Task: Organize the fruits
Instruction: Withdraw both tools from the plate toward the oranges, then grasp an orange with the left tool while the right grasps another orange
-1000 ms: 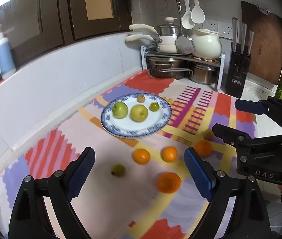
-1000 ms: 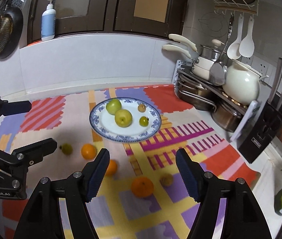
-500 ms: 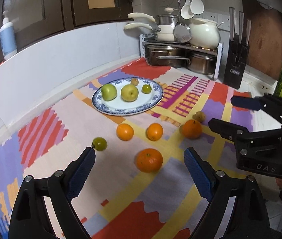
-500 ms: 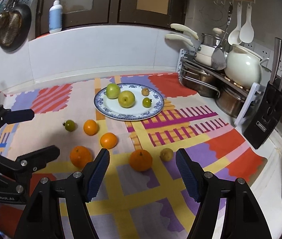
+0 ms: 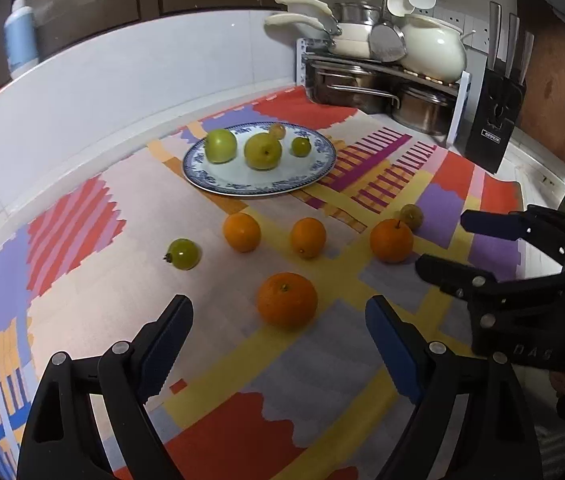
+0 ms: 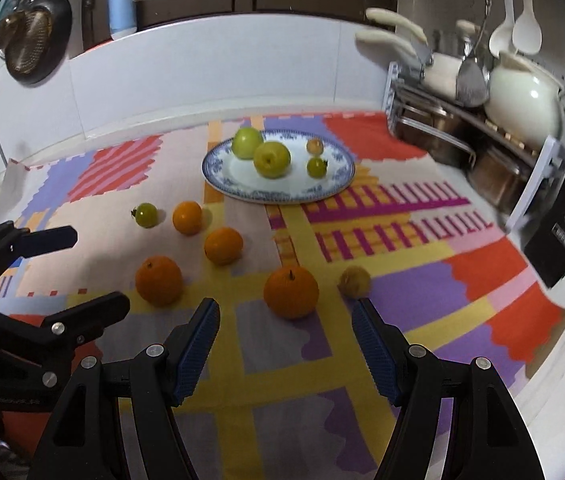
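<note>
A blue-rimmed plate [image 5: 242, 190] [image 6: 242, 194] at the back of the patterned mat holds two green apples and two small fruits. Several oranges lie loose on the mat in front of it, with a small green fruit [image 5: 184, 254] [image 6: 146, 215] and a small yellow fruit [image 5: 411, 216] [image 6: 355, 280]. My left gripper [image 5: 277, 302] [image 6: 102, 270] hovers low with its jaws closing. An orange [image 5: 287, 300] sits just ahead, in line with the gap, untouched. My right gripper [image 6: 284, 306] [image 5: 440, 242] stands open behind a stemmed orange [image 6: 291, 292], pads clear of it.
A metal rack with pots [image 5: 362, 88] and a white pot [image 6: 522, 100] fills the back right, beside a black knife block [image 5: 494, 128]. White tiled wall runs behind the mat. A soap bottle [image 6: 121, 4] stands on the ledge, and a pan [image 6: 38, 40] hangs at the left.
Both grippers have sunk toward the mat and come closer to the loose oranges, which now look larger and sit right ahead of the fingertips. The left jaws have narrowed slightly.
</note>
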Demonstrator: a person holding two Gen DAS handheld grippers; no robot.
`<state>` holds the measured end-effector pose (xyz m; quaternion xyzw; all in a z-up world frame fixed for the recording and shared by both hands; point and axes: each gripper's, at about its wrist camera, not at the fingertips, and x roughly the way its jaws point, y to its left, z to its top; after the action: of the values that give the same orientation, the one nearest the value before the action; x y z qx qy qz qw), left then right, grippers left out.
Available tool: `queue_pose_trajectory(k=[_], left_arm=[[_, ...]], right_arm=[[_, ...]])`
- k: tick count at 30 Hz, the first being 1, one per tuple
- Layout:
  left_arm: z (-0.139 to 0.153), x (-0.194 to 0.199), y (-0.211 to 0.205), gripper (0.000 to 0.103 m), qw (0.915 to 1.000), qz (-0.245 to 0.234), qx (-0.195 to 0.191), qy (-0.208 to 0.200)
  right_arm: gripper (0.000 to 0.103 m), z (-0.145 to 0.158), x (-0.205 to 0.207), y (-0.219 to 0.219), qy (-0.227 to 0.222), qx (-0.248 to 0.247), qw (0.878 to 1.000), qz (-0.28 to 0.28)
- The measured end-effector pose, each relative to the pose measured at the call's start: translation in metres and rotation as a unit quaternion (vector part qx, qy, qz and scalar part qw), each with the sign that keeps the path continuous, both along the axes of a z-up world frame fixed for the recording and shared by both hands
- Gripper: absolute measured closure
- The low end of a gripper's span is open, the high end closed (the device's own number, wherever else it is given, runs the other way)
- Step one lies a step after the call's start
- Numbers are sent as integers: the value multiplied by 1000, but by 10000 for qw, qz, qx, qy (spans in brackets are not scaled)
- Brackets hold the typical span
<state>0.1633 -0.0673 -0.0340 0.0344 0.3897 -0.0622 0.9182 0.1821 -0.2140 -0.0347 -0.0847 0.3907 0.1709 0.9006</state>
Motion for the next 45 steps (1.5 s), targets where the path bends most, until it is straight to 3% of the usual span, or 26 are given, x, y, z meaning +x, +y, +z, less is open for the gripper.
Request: queue_pose_trajectory(k=[4,9,13,24,27,31,39,41,45], left_arm=[[-3,5,-1,15,10000,54,-7,-55],[-10,12,-2,17,9998,182,68,8],[-14,15,-5,26,9996,269,105,27],[-20,29,-7,28,9992,350,154,96],[-23,30,-4,28,9995,292,-29,123],[-28,32,-3,39,9994,234,42,267],[-39,31,0,48,9989,85,-71,458],[-38,32,1,49,9989,85,-102,444],[-38,36,1,52,9988,34,-148,470]], right_arm=[[34,-4,5,-1,140,103,9998,87],[34,-5,8,-1,-73,27,9999,97],[34,-12,14,-3,30,89,9998,164],[35,-23,30,-8,203,350,9990,193],[39,-23,34,-8,172,380,9991,94],[41,-26,35,-5,186,301,9994,14],[49,-33,33,1,309,106,9995,0],[55,-34,34,2,366,85,9993,32],[55,-34,37,3,395,75,9992,70]])
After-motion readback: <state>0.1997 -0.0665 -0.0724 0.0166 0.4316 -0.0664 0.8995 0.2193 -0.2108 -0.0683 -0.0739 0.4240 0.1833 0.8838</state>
